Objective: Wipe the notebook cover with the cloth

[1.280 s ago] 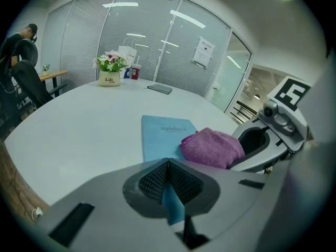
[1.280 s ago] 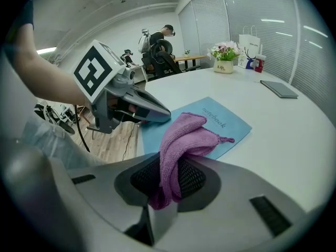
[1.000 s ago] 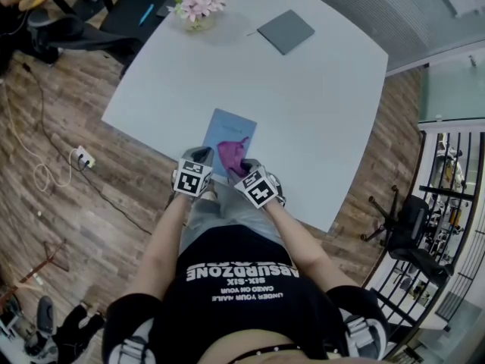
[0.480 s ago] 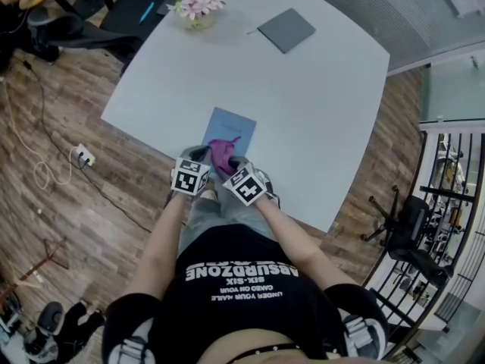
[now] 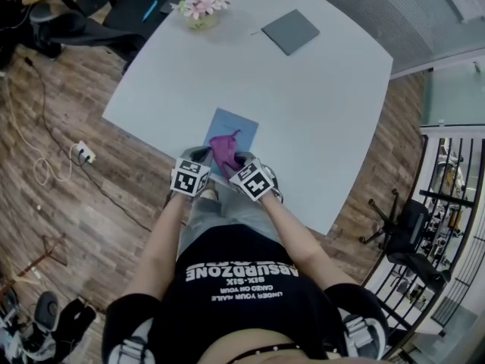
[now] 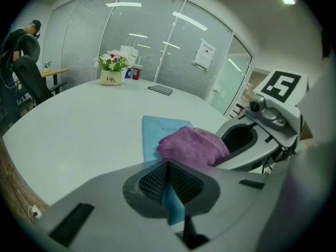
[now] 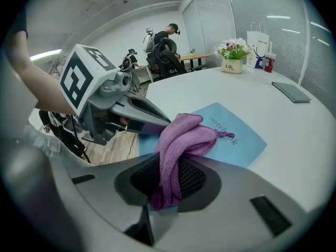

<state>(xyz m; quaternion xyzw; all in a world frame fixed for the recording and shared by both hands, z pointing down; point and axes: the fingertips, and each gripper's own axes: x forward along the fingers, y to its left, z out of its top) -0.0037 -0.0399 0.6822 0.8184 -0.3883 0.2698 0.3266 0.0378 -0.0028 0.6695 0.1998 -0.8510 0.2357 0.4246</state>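
Note:
A light blue notebook lies at the near edge of the white table. My left gripper is shut on the notebook's near left corner; the blue cover runs in between its jaws. My right gripper is shut on a purple cloth, which rests bunched on the cover. In the right gripper view the cloth hangs out of the jaws onto the notebook, with the left gripper just beside it. In the left gripper view the cloth lies on the cover.
A dark grey notebook and a pot of pink flowers stand at the table's far side. Office chairs are at the far left. A power strip and cables lie on the wood floor.
The right gripper slid the cloth left and nearer across the cover, then back a little to the right. The left gripper stayed clamped on the notebook corner.

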